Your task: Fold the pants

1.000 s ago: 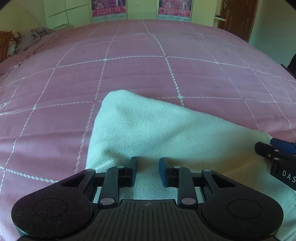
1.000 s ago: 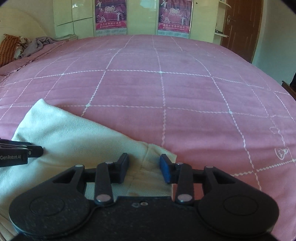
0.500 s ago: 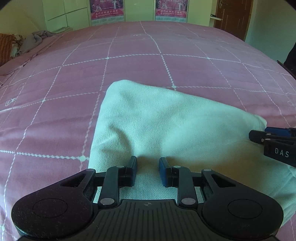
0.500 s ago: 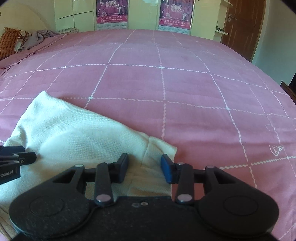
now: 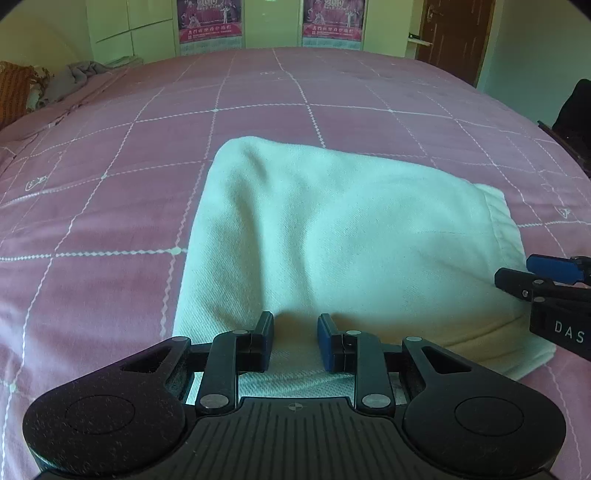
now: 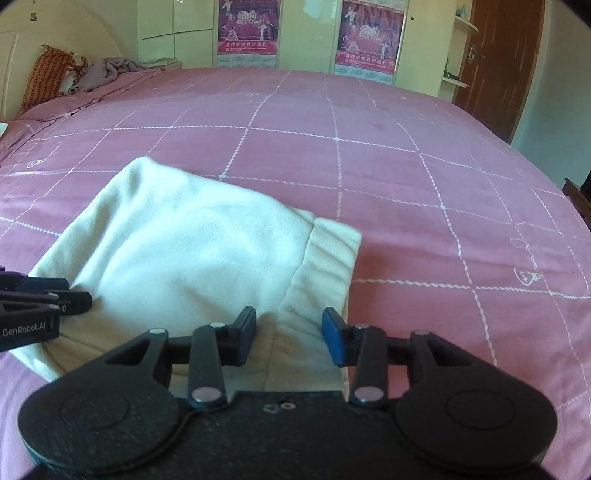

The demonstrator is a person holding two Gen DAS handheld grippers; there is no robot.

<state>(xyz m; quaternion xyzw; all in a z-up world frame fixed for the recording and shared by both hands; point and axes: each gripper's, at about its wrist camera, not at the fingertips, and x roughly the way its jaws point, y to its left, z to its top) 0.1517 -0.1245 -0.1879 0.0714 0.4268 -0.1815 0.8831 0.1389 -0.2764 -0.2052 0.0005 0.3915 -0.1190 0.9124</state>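
Left wrist view: the pants [image 5: 343, 236], one cream garment, lie folded into a compact bundle on the near part of the pink bedspread [image 5: 110, 184], waistband edge at the right. Judged from this, the main folds are done; at most a last fold or squaring remains. The left gripper [image 5: 295, 338] has its jaws partly spread with the near hem between them; whether the pads pinch it cannot be told. The right gripper [image 6: 290, 338] stands likewise over the waistband corner, grip uncertain. Count: two grippers, one garment, two posters [image 6: 245, 31] on the far wall.
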